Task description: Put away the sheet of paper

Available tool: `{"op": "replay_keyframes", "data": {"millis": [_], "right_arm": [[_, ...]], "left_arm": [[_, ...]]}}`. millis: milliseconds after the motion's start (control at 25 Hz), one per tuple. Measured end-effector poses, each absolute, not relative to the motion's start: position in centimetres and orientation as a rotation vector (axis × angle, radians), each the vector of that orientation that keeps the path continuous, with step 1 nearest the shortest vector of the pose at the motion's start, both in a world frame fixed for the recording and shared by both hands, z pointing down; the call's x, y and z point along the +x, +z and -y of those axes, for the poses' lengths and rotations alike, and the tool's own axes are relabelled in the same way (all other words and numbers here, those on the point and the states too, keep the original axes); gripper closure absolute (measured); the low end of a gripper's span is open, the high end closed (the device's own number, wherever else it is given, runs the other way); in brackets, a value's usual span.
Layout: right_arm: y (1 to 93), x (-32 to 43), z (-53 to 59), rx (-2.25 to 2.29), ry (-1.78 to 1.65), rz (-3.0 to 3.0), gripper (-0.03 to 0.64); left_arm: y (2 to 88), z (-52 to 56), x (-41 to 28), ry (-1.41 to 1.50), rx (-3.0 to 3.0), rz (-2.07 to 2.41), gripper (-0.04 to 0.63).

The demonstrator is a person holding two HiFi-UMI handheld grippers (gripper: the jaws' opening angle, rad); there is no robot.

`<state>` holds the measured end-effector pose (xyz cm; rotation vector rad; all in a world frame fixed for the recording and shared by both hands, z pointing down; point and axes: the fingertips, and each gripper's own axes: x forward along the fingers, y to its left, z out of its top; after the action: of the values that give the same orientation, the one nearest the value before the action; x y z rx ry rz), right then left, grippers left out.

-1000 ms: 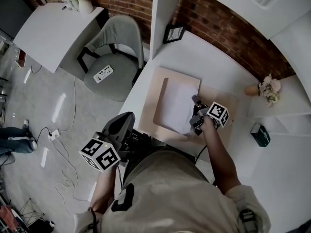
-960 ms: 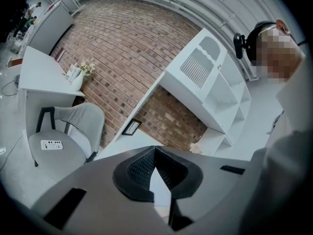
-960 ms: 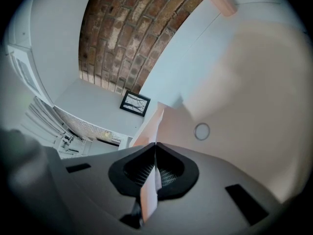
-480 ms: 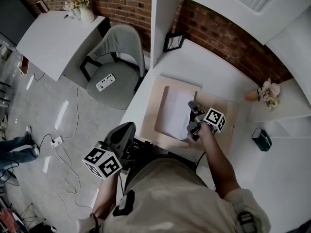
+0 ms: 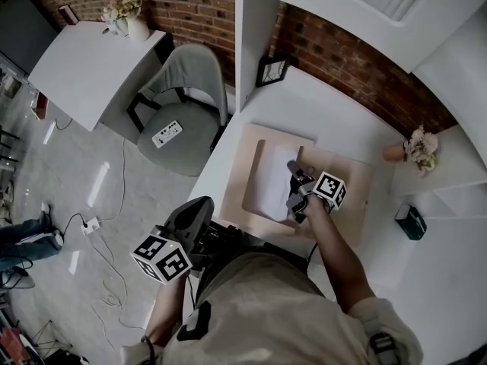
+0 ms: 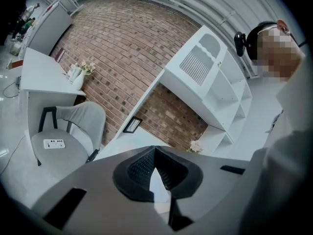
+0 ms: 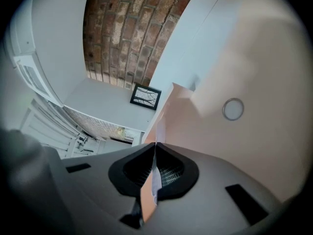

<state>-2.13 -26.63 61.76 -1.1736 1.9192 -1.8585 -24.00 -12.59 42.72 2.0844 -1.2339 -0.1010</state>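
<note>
Flatly, the thin white sheet of paper (image 5: 271, 181) lies on a smooth beige folder (image 5: 354, 178), its right edge clamped by the right hand-held gripper (image 7: 155, 149). Near the person, the left hand-held gripper (image 6: 155, 150) has its jaws together, empty.

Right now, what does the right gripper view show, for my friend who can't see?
The right gripper is shut on the thin edge of a white sheet of paper, beside a peach folder. Behind are a framed picture and a brick wall.
</note>
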Motion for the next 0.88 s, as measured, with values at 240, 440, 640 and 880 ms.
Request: {"op": "replay_keyframes", "data": {"millis": [240,440,640,880], "right_arm": [[61.9,-2.0,26.4,-1.177,-1.864,-1.940,0.589],[62.1,-2.1,26.3,-1.207,-1.866,-1.968,0.589],[62.7,-1.9,26.2,-1.291,-1.857,-2.095,0.589],[63.2,-1.9,26.5,-1.366,-1.872,-2.160,0.589]], "left_arm": [[42.9,12.3,-23.9,-0.103,2.085,1.231,0.578],[43.0,12.2,-23.4,-0.102,2.092,1.214,0.578],[43.2,11.9,-23.1,-0.096,2.082,1.205,0.578],[43.3,11.8,-23.2,-0.094,2.076,1.203,0.578]]}}
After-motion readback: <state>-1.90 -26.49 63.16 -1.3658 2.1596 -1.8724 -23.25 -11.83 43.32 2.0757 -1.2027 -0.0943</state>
